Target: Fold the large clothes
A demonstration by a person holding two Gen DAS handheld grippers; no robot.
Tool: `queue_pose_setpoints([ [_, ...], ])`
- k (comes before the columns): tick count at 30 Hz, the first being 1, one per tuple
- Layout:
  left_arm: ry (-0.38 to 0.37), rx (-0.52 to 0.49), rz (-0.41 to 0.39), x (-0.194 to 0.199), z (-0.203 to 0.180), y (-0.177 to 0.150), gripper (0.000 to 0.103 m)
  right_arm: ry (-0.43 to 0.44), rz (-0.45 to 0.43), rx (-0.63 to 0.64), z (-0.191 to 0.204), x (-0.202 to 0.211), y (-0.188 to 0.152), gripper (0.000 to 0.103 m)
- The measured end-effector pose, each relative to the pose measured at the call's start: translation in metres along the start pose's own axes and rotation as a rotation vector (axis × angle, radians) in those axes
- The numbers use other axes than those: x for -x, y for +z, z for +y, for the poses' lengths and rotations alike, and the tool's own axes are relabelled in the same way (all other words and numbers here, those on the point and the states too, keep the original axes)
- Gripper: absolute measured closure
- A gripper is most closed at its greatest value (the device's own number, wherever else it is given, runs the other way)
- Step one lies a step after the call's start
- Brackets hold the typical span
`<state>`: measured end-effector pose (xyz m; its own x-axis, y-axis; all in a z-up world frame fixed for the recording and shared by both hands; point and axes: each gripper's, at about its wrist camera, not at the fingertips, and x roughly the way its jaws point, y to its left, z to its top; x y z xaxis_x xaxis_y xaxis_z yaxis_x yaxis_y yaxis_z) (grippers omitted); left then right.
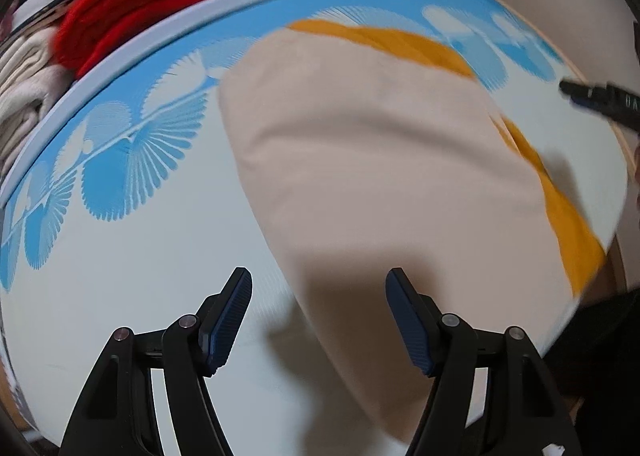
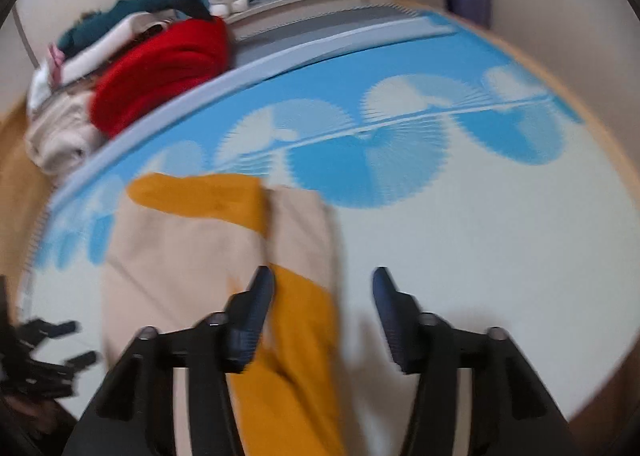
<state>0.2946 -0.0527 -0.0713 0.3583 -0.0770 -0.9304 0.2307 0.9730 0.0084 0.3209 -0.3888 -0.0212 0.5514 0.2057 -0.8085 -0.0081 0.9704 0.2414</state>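
You're working over the mat [image 1: 132,264], white with a blue fan print, and the beige garment [image 1: 360,159] with mustard-yellow panels is lying flat on it, folded into a long strip. Its long axis is running from near you toward the blue border at the far edge of the mat; yellow is showing at the far end and along the right edge. Pile of clothes [image 2: 160,67] is sitting well apart, past the border. Both tongs are standing wide, gripping nothing: left tongs [image 1: 319,320] are hovering over the near end, right tongs [image 2: 323,312] over the right edge. For the next fold, you're best pinching both near corners evenly and carrying them straight along that axis.
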Motion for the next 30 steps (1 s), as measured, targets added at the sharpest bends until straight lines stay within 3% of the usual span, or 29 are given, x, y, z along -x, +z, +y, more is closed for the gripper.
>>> queue_pose_setpoints([
  [2, 0.01, 0.02, -0.013, -0.004, 0.002, 0.009, 0.041, 0.039, 0.033, 0.011, 0.017, -0.02, 0.007, 0.048],
  [6, 0.025, 0.047, -0.026, -0.019, 0.008, 0.026, 0.059, 0.053, 0.099, 0.046, 0.048, -0.063, 0.015, 0.048],
  [12, -0.035, 0.152, -0.005, -0.046, 0.025, 0.048, 0.064, 0.068, 0.236, -0.026, 0.056, -0.132, 0.014, 0.048],
  [13, -0.037, 0.163, -0.009, -0.049, 0.026, 0.052, 0.064, 0.064, 0.243, -0.027, 0.057, -0.137, 0.015, 0.052],
  [14, -0.036, 0.172, -0.014, -0.053, 0.027, 0.056, 0.064, 0.063, 0.241, -0.028, 0.058, -0.14, 0.017, 0.072],
  [15, -0.03, 0.177, -0.019, -0.056, 0.027, 0.06, 0.064, 0.068, 0.24, -0.029, 0.058, -0.143, 0.018, 0.086],
  [17, -0.024, 0.183, -0.034, -0.061, 0.029, 0.067, 0.064, 0.075, 0.224, -0.03, 0.06, -0.144, 0.021, 0.097],
  [20, -0.057, 0.196, -0.05, -0.071, 0.033, 0.075, 0.065, 0.056, 0.167, -0.052, 0.053, -0.137, 0.028, 0.1],
  [22, -0.078, 0.182, -0.051, -0.079, 0.031, 0.077, 0.065, 0.014, 0.191, -0.114, 0.04, -0.143, 0.028, 0.1],
  [24, -0.044, 0.144, -0.045, -0.085, 0.025, 0.077, 0.064, -0.024, 0.233, -0.114, 0.038, -0.153, 0.025, 0.1],
  [28, -0.003, 0.12, -0.051, -0.079, 0.02, 0.077, 0.062, -0.087, 0.233, -0.043, 0.05, -0.155, 0.026, 0.099],
  [30, -0.02, 0.144, -0.06, -0.068, 0.027, 0.077, 0.058, -0.102, 0.229, -0.032, 0.051, -0.151, 0.027, 0.089],
])
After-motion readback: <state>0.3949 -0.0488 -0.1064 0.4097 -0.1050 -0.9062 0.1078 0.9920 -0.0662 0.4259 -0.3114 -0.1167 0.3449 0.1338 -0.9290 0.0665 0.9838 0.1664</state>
